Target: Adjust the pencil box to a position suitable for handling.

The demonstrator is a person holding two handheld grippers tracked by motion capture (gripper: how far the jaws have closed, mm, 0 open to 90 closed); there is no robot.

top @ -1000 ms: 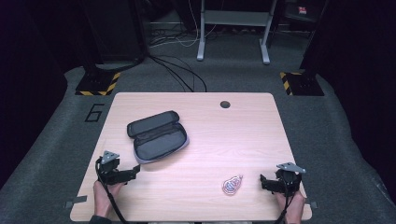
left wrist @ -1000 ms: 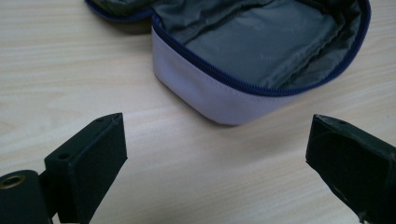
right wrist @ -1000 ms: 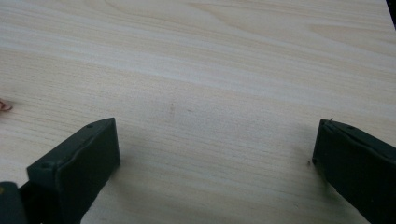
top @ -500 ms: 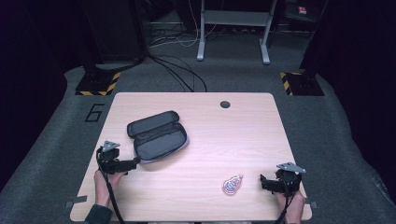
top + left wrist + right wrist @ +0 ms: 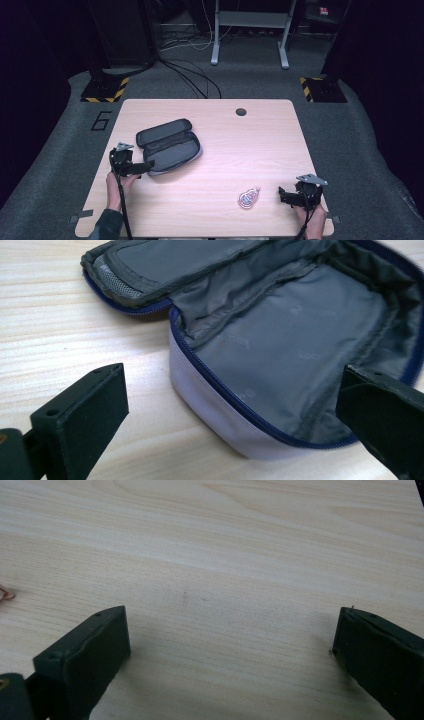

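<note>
One light wooden table (image 5: 210, 150) carried two things and two hand-held grippers. The larger thing, a single grey zip case (image 5: 169, 145) with a blue zipper, lay unzipped on the table's left half, its lid folded back flat beside its tray. The left gripper (image 5: 149, 165) sat at the case's near-left corner, jaws spread wide; in the left gripper view the case's (image 5: 280, 350) corner stood between the two jaws, neither of them pressing on it. The right gripper (image 5: 281, 196) rested near the table's front right corner, its two jaws also spread wide over bare wood with nothing between them. One small pink keyring charm (image 5: 248, 198) lay just to the left of that gripper, well apart from the case.
</note>
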